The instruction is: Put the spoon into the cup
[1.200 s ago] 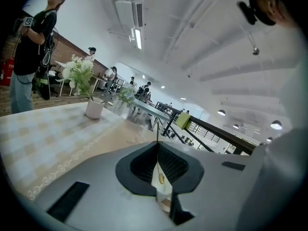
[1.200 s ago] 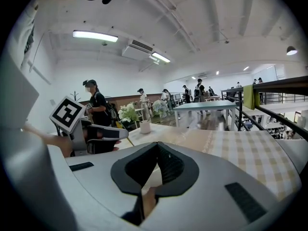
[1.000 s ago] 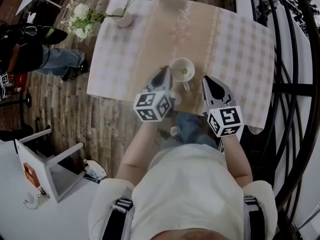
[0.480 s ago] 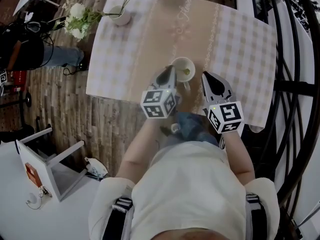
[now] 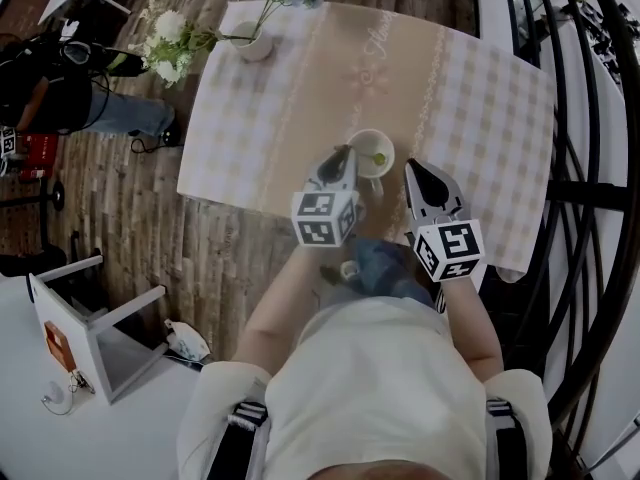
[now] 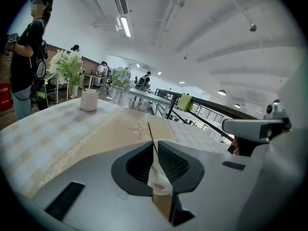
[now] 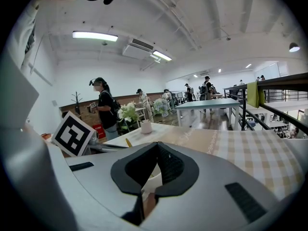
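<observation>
A white cup (image 5: 369, 151) stands on the checked tablecloth (image 5: 480, 98) near the table's front edge, handle toward me. My left gripper (image 5: 347, 153) is at the cup's left rim, shut on the thin handle of a yellow-green spoon (image 5: 379, 157), whose bowl end lies inside the cup. In the left gripper view the handle (image 6: 152, 137) rises edge-on from the closed jaws. My right gripper (image 5: 409, 167) hovers just right of the cup, shut and empty. In the right gripper view the spoon (image 7: 128, 142) shows beside the left gripper's marker cube (image 7: 73, 134).
A white vase of flowers (image 5: 252, 40) stands at the table's far left corner, also visible as the vase (image 6: 89, 100) in the left gripper view. Black railings (image 5: 590, 178) run along the right. A person (image 5: 55, 78) stands on the wooden floor at left.
My left gripper has sunk a little and rolled slightly, keeping the spoon at the cup. The right gripper has stayed in place.
</observation>
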Tool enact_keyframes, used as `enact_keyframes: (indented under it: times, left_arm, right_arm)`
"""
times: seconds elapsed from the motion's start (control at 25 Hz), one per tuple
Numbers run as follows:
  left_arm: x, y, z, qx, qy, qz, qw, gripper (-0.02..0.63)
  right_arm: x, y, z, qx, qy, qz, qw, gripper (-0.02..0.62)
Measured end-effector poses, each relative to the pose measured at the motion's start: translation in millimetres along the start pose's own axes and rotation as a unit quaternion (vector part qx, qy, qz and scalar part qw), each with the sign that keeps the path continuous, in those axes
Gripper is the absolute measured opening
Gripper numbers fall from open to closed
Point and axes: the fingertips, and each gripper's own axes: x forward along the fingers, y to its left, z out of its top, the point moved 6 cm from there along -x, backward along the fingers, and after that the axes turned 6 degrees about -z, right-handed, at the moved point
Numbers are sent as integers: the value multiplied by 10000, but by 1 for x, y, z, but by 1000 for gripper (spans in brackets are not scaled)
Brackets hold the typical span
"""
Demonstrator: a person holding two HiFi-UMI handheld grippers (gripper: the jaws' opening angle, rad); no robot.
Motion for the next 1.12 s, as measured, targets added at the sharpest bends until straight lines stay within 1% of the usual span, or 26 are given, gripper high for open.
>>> enact_keyframes:
  times: [0.08, 0.12, 0.16, 0.24, 0.32, 0.4, 0.68, 0.8, 0.92, 1.12]
  left_arm:
    - [-4, 2, -2, 27, 30, 29, 10000, 22]
    - [-6, 2, -3, 35, 46, 45, 10000, 83]
    - [-9, 2, -4, 37, 61, 66, 10000, 100]
    - [-13, 0, -5, 32, 68, 110, 9999, 103]
    - [-18, 0, -5, 37, 53, 138, 9999, 142]
    - [-23, -1, -5, 36, 39, 156, 9999, 153]
    - [-49, -9, -4, -27, -156, 88, 9998, 152]
    - [-65, -16, 1, -31, -247, 18, 9997, 121]
    - [-84, -23, 5, -67, -439, -13, 9990, 84]
    - [-118, -31, 10, -162, -687, 59, 9975, 35]
  right_arm:
    - [-4, 5, 1, -15, -22, 4, 10000, 0]
    - [-6, 7, 2, -27, -37, 4, 10000, 0]
    - [-8, 9, 2, -36, -51, 2, 10000, 0]
    - [-14, 12, 3, -47, -69, -4, 10000, 0]
    - [-19, 15, 4, -60, -85, -12, 9999, 0]
    - [-24, 19, 3, -65, -99, -11, 9999, 0]
    - [-43, 30, -1, -88, -160, -2, 9998, 0]
    - [-52, 35, 2, -130, -203, -4, 9997, 0]
    - [-61, 41, 5, -141, -267, 14, 9995, 0]
    - [-77, 56, 9, -195, -359, 104, 9991, 0]
